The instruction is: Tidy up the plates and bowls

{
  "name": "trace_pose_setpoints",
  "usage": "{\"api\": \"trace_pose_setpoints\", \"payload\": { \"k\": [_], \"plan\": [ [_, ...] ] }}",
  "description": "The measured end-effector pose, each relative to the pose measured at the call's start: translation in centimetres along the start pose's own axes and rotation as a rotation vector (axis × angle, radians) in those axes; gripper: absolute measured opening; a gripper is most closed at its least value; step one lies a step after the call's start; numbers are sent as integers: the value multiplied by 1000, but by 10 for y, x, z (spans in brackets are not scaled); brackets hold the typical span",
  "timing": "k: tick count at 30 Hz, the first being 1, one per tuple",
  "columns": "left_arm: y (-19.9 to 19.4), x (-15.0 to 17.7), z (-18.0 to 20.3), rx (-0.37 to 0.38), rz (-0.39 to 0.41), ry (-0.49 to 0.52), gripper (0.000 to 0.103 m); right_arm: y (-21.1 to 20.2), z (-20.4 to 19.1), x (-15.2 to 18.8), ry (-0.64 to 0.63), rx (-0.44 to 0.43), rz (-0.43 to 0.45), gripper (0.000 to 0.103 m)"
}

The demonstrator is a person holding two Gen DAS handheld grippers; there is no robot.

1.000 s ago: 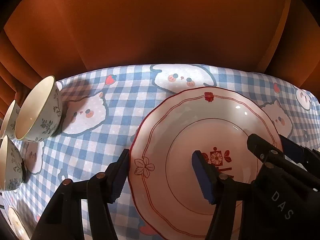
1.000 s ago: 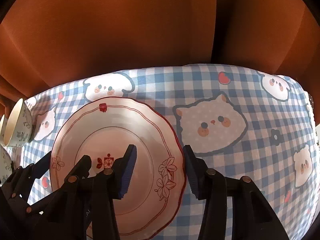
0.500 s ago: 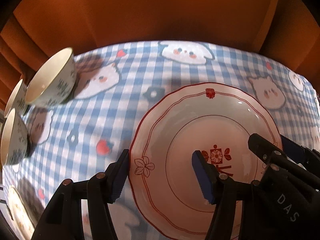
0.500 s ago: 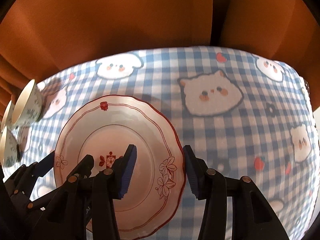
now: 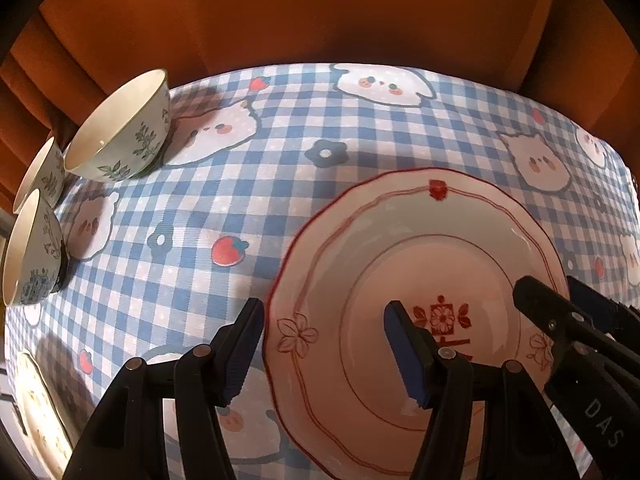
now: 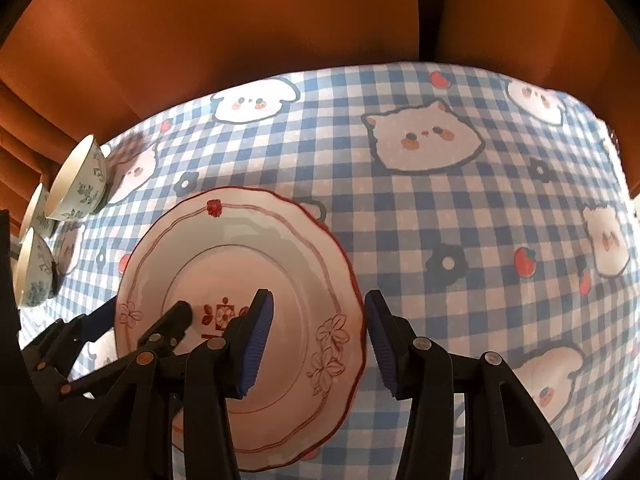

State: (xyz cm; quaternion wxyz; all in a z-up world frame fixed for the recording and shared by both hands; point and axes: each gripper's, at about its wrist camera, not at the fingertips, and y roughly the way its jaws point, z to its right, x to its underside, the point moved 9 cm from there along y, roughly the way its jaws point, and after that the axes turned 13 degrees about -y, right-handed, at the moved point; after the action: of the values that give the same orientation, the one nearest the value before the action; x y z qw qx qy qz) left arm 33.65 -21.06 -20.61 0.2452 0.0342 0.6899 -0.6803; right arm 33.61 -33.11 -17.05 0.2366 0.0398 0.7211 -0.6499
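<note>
Two hand-held grippers share one plate [image 5: 420,280]: the left hand-held gripper [image 5: 324,344] clamps its left rim, the right hand-held gripper [image 6: 318,338] its right rim, above the checked counter [image 6: 460,220]. Three bowls [image 5: 120,128] crowd the far left edge. Another dish [image 5: 36,412], cut off near left, shows only from the left wrist.

Both grippers are black plastic linkages with round metal pivot pins along their arms. The left gripper [image 5: 324,344] and the right gripper [image 6: 318,334] each carry two fingers [image 6: 256,338] faced with ribbed dark-blue pads. In the left wrist view the right gripper's body bears the white letters "DAS".
</note>
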Motion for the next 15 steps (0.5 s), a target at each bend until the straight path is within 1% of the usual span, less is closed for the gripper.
{"api": "trace_pose_setpoints", "payload": {
  "k": [7,11,12,13,15],
  "plan": [
    [4,-9,-1,0,17,8,65,20,3,6,9,-22,-61,51],
    [7,-10,5,10,13,17,64,22,1,2,-18,-17,-47,51],
    [7,-9,7,11,11,18,63,22,-1,1,-27,-21,-44,50],
    [8,-10,7,5,15,13,62,22,-3,1,-32,-23,-43,44],
    [9,-10,7,4,12,10,62,22,-2,0,-27,-12,-47,44]
  ]
}}
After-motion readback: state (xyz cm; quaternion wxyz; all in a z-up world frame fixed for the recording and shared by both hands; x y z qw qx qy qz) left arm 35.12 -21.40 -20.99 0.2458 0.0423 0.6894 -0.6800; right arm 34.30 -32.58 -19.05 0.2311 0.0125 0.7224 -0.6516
